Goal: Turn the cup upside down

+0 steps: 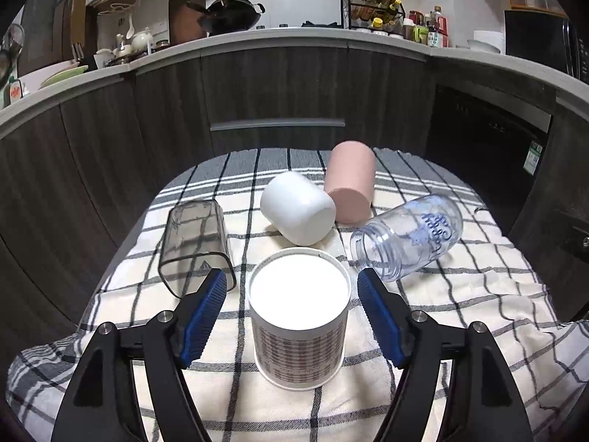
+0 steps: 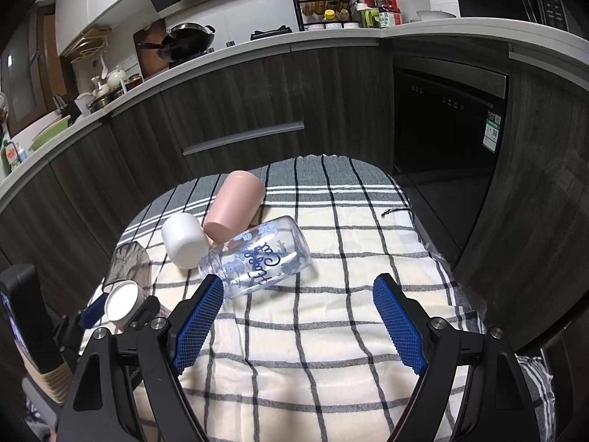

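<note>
A patterned paper cup [image 1: 299,316] stands on the checked cloth with its flat white end up. My left gripper [image 1: 292,289] is open, its blue pads on either side of the cup with a gap at each side. The same cup [image 2: 121,304] shows at the left of the right wrist view, next to the left gripper. My right gripper [image 2: 298,294] is open and empty over the cloth, just in front of a clear glass jar [image 2: 256,261] lying on its side.
A white cup [image 1: 298,211], a pink cup [image 1: 349,184], a smoky square cup [image 1: 197,245] and the clear jar [image 1: 406,235] lie on their sides on the checked cloth [image 1: 460,313]. Dark cabinets and a cluttered counter [image 1: 294,42] stand behind.
</note>
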Demonstrator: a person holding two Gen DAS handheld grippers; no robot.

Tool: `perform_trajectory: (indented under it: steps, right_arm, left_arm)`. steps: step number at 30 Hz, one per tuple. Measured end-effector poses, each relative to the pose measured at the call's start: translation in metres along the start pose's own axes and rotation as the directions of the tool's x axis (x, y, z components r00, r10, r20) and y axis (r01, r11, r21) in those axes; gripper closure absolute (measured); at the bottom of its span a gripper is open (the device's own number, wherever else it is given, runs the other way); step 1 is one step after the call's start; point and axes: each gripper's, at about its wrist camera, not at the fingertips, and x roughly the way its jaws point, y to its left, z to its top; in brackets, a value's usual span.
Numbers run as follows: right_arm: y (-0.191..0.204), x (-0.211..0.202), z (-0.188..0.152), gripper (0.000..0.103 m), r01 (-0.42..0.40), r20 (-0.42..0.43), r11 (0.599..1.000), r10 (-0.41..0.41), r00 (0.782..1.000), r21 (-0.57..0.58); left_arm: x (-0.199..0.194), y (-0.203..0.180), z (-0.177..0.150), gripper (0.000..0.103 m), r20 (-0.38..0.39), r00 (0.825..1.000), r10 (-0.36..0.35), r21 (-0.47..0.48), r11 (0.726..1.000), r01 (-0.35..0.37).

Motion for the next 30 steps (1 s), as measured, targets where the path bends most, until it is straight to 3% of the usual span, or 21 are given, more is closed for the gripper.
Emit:
perform_trajectory:
  steps: [6, 30]
  right_arm:
    - [0.005, -0.024, 0.003, 0.020, -0.005, 0.058, 1.000, 0.005, 0.998, -0.013]
    - [0.046, -0.085, -0.025, 0.020, 0.014, 0.149, 0.994, 0.003, 0.989, -0.110]
  left_arm:
    - [-0.028, 0.007, 0.002, 0.027, 0.010, 1.000, 0.017, -0.003, 1.000, -0.017]
    - [-0.116, 0.039, -0.012, 0.026, 0.075, 0.996, 0.049, -0.085, 0.995, -0.043]
